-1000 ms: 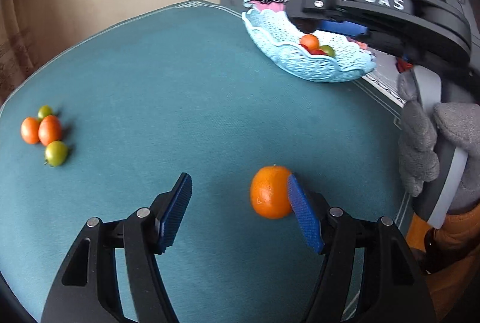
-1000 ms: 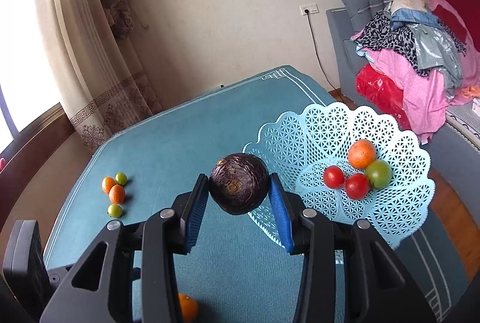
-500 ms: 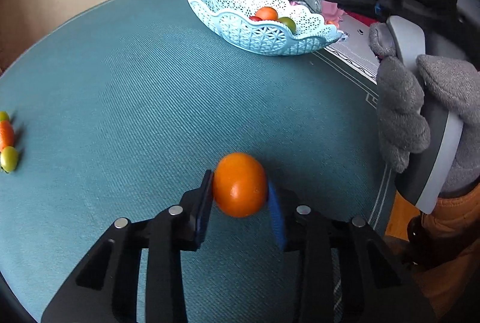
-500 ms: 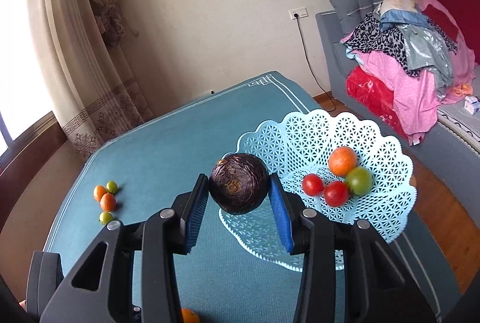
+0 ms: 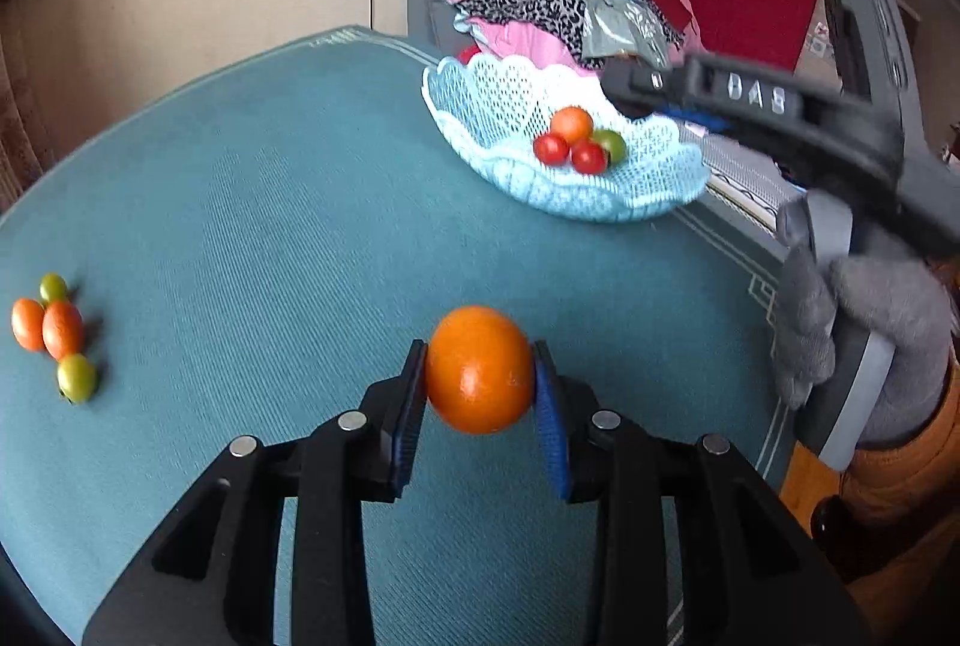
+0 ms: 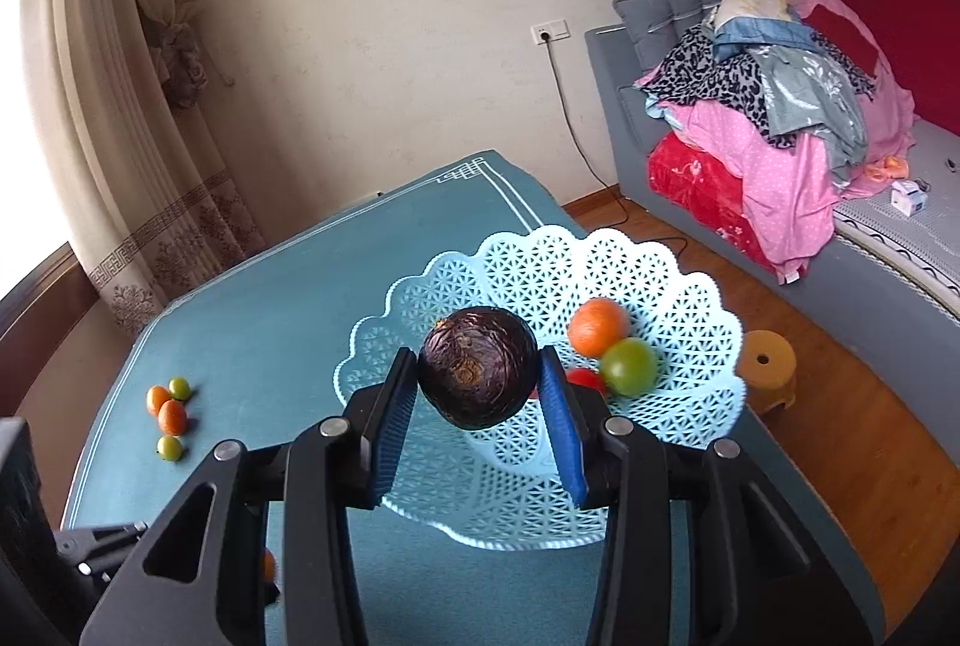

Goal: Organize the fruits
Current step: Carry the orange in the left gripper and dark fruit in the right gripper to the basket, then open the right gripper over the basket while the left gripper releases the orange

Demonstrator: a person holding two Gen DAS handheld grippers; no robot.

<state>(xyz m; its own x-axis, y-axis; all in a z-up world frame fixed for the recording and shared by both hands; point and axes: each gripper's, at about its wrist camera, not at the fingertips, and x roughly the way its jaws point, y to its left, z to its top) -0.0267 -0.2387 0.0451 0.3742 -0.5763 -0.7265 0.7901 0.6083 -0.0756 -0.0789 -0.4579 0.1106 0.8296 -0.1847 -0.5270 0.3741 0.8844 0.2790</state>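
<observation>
The left wrist view is taken low over the tabletop (image 5: 270, 202), facing across it toward the basket (image 5: 600, 190), seen at middle distance. The right wrist view is taken from higher, angled down onto the basket (image 6: 690, 286), seen close. The basket, the tabletop and the loose fruit cluster (image 5: 57, 331) (image 6: 168, 415) are shared by both views.

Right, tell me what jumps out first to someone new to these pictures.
Each claw grips a fruit: the left claw holds a bright orange above the teal table, the right claw a dark purple fruit over the pale blue lattice basket. Small orange and green fruits cluster at the table's left.
</observation>
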